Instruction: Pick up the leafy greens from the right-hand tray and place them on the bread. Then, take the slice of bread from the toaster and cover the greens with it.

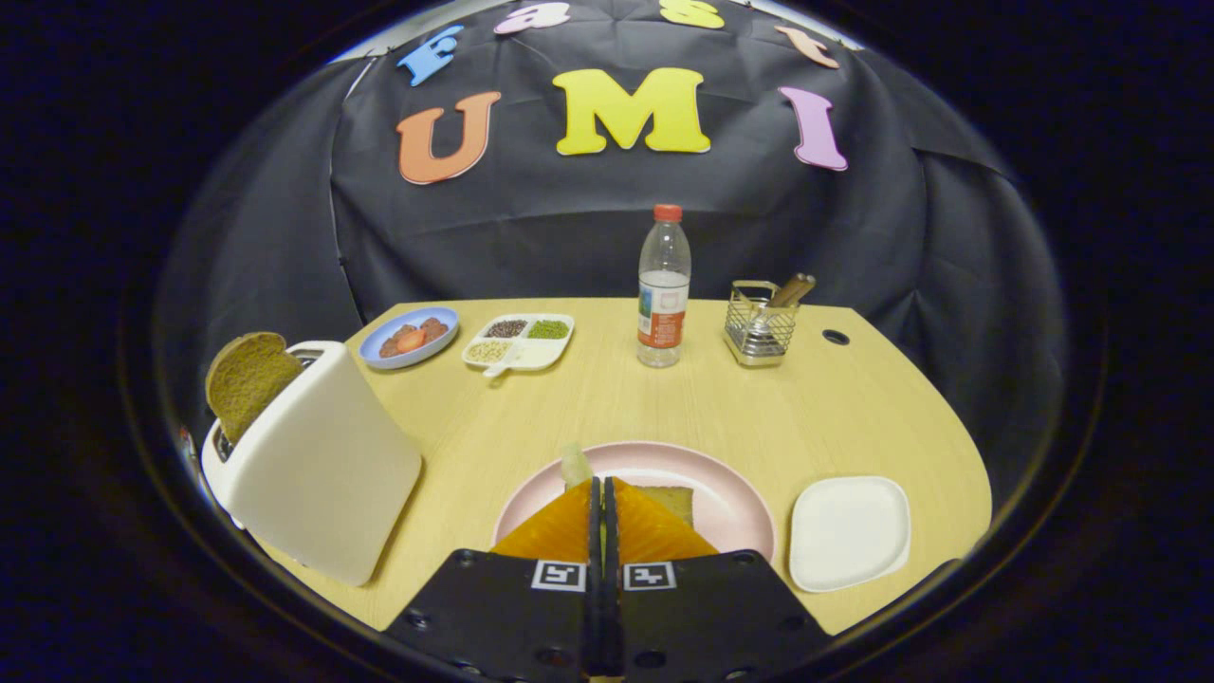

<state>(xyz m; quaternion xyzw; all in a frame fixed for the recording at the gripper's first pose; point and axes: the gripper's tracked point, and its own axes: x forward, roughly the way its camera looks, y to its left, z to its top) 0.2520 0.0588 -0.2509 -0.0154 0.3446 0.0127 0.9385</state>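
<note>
Gripper view has the gripper (599,493) low over the pink plate (730,503), its fingers pinched narrow on a pale leaf (575,465) poking up beside the tips; whether both press it I cannot tell. Bread (671,500) lies on the plate just right of them, and the white tray (847,531) sits further right. I'd shift the tips right over the bread before letting go, so the greens land centred. Left stands the toaster (318,465) with its slice (247,379) up, for later. Far back stands a bottle (662,289).

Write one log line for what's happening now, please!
gripper: shut on greens over pink plate | toast: in toaster | white tray: beside plate
</note>
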